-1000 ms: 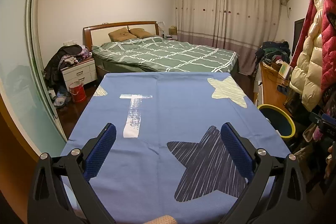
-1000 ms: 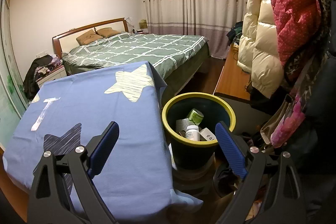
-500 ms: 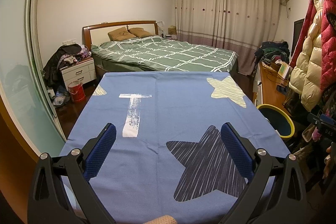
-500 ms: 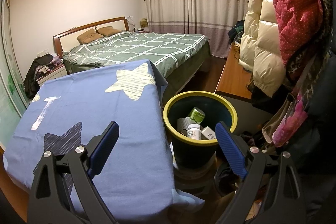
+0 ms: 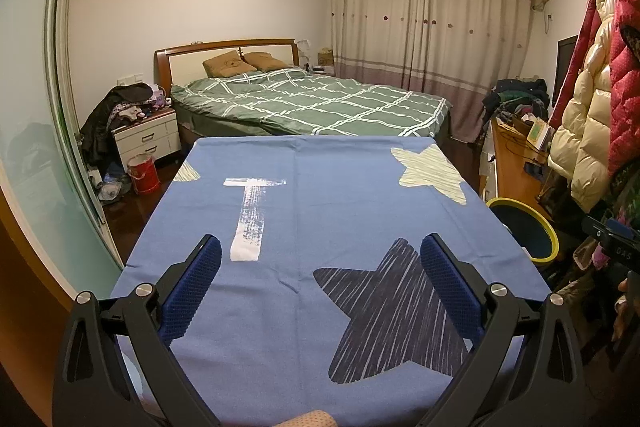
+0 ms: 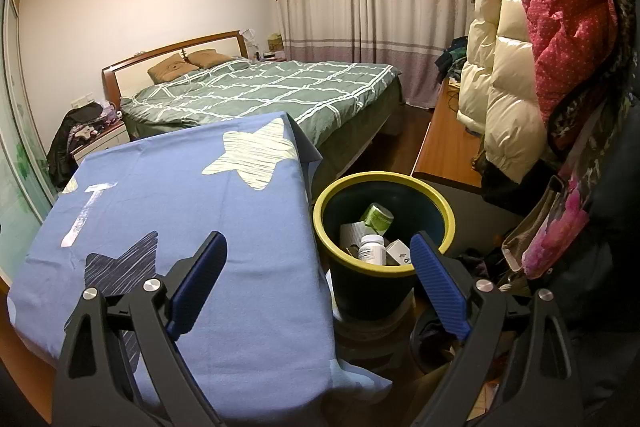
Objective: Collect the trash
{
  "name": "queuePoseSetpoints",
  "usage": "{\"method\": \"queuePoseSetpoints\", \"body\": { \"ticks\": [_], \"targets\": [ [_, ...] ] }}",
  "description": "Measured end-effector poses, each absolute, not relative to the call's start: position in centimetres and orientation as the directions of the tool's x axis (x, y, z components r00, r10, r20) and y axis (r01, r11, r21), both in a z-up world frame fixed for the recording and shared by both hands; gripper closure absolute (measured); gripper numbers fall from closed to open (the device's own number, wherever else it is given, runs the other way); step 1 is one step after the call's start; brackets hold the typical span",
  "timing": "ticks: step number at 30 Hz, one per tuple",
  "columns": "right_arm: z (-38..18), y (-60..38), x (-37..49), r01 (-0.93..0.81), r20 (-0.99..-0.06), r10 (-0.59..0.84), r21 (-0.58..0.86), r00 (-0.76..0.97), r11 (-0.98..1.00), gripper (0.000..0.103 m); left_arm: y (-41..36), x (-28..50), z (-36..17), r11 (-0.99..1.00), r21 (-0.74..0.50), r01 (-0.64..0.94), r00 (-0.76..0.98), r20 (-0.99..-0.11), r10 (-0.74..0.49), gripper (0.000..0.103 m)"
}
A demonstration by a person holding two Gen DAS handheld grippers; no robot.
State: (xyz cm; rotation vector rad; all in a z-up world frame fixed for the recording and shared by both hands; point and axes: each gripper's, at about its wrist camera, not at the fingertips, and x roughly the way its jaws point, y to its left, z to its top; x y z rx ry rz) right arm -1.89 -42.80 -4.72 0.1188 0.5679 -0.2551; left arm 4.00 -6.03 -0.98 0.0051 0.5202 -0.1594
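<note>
Two grippers are in view, one per camera: the left gripper (image 5: 320,259) hangs with its jaws spread wide and nothing between them over the near half of the worktop (image 5: 344,195), and the right gripper (image 6: 318,259) is just as wide and empty, its left finger over the worktop's right edge and its right finger in front of the bin (image 6: 384,183). The worktop is covered by one blue cloth (image 6: 192,211) printed with a dark star (image 5: 396,311), a pale star (image 5: 430,171), part of another pale star at the far left edge, and a white letter T (image 5: 250,215). The single bin, dark with a yellow rim, stands just beside the worktop's right side and holds the collected trash: a white pill bottle (image 6: 371,247) whose label is too small to read, a green-labelled container (image 6: 376,217), a white box (image 6: 400,251) with dark print cut off by the finger, and a piece of white paper (image 6: 352,233). Beyond the worktop lies one bed (image 5: 316,103) with a green checked cover and two brown pillows (image 5: 244,63). A nightstand (image 5: 146,139) piled with clothes stands to its left, with a red bucket (image 5: 142,173) on the floor. Far off hang curtains (image 5: 432,27). On the right, padded coats (image 6: 532,39), one cream and one red, hang close by over a wooden desk (image 6: 448,151).
</note>
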Motion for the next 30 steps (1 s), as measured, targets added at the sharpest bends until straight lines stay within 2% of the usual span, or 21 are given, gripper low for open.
{"method": "queuePoseSetpoints", "body": {
  "ticks": [30],
  "targets": [
    [-5.07, -42.21, -1.99, 0.268, -0.552, -0.201, 0.043, 0.809, 0.962, 0.015, -6.17, 3.99, -1.01, 0.987, -0.039, 0.153, 0.851, -0.502, -0.152, 0.005]
  ]
}}
